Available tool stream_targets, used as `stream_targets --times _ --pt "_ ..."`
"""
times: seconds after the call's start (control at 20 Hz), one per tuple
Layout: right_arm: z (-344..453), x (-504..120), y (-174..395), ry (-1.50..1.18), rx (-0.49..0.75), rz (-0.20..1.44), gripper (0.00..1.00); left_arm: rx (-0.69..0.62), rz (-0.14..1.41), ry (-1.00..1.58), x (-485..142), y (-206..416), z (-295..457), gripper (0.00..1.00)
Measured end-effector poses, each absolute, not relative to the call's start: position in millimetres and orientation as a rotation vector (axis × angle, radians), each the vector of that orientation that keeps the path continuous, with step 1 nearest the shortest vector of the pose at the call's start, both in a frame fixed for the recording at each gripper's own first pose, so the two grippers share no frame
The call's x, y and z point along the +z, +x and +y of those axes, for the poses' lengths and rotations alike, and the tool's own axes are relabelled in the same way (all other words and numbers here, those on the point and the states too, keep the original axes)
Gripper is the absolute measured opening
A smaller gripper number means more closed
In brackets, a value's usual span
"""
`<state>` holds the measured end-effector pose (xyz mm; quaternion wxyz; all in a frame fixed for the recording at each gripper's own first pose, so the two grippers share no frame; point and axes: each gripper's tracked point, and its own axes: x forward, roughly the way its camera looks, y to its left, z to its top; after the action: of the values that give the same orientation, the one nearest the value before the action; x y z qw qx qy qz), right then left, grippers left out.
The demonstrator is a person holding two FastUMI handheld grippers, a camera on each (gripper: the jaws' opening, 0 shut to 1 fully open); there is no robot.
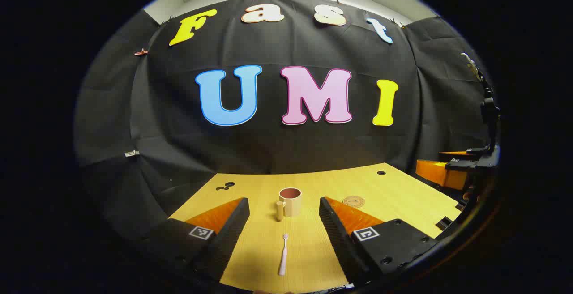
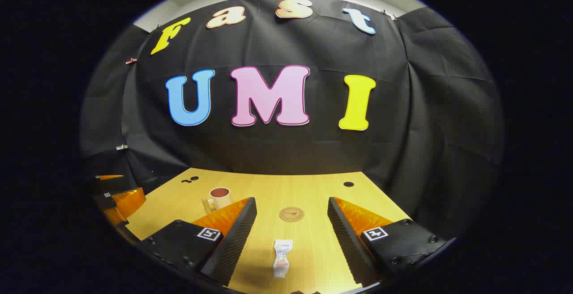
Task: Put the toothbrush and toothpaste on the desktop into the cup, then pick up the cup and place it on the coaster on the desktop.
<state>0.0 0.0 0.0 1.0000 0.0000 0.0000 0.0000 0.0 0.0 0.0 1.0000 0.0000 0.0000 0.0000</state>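
None of the three steps is done yet, as far as we can judge from how things lie.

Left gripper view, left to right: the left gripper (image 1: pixel 284 222) has its fingers spread wide and holds nothing. The toothbrush (image 1: pixel 283 254) lies flat on the desktop (image 1: pixel 403 195) between the fingers, touching neither, its head pointing away toward the cup (image 1: pixel 290 202). The cup stands upright beyond the brush, handle to its left as seen here, and we see nothing inside it. The coaster (image 1: pixel 353 201) lies bare just past the right-hand finger, apart from the cup. At the far right edge we note the other gripper and part of its mount.

Right gripper view, left to right: the other gripper shows at the far left edge. The cup (image 2: pixel 219 198) stands beyond the left-hand finger, partly hidden by it. The right gripper (image 2: pixel 291 227) is likewise wide open and empty. The toothpaste (image 2: pixel 282 258) lies flat between its fingers, touching neither, and the coaster (image 2: pixel 291 214) sits beyond it, with nothing on it.

Judgement: each claw appears lined up on its own item, so we take the step in hand to be the first grasp. Left to do: brush into the cup, paste into the cup, cup onto the coaster.
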Motion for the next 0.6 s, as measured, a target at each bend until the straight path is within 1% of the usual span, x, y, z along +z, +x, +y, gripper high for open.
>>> stream_targets --times 0.6 --pt "15.6 -13.5 9.3 -0.012 0.04 0.051 0.98 0.004 0.027 0.0 -11.8 6.3 -5.1 0.97"
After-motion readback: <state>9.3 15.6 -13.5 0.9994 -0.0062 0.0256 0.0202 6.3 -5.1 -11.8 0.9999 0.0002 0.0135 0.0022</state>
